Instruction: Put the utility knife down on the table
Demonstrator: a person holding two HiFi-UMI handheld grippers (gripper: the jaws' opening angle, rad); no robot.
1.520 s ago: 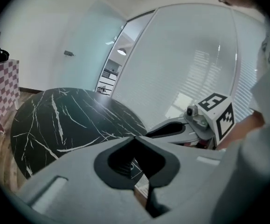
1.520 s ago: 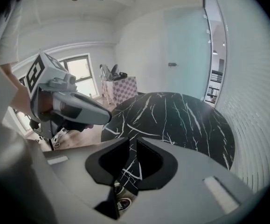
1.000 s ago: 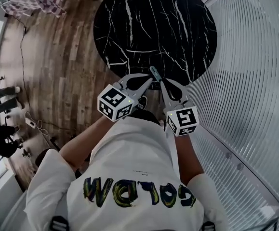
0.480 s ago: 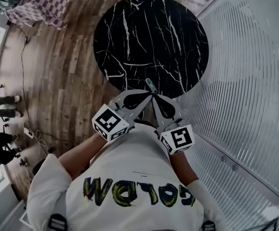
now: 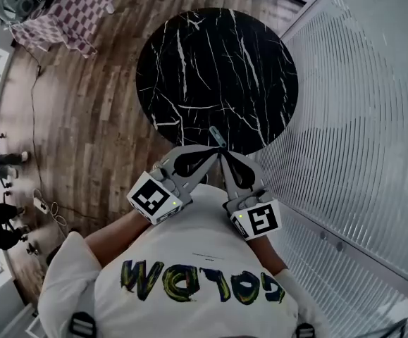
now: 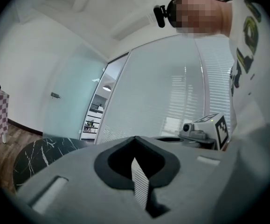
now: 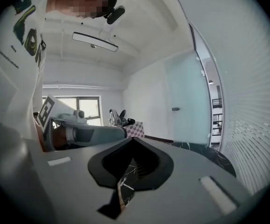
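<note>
Black marble with white veins: the round tabletop (image 5: 211,55) stands on the wooden floor (image 5: 98,118), and both tools are up at its near rim, tips almost touching. The left tool (image 5: 215,152) comes in from the left and the right tool (image 5: 223,156) from the right. Each has its jaws pressed together in its own view, with only a thin slit of light between them. The grey utility knife (image 5: 217,137) pokes out right where the two tips meet. Its long axis runs away from the person, towards the middle of the tabletop. That puts it roughly in line with the right tool and crosswise to the left one. Which tool is pinching it, no view settles.
</note>
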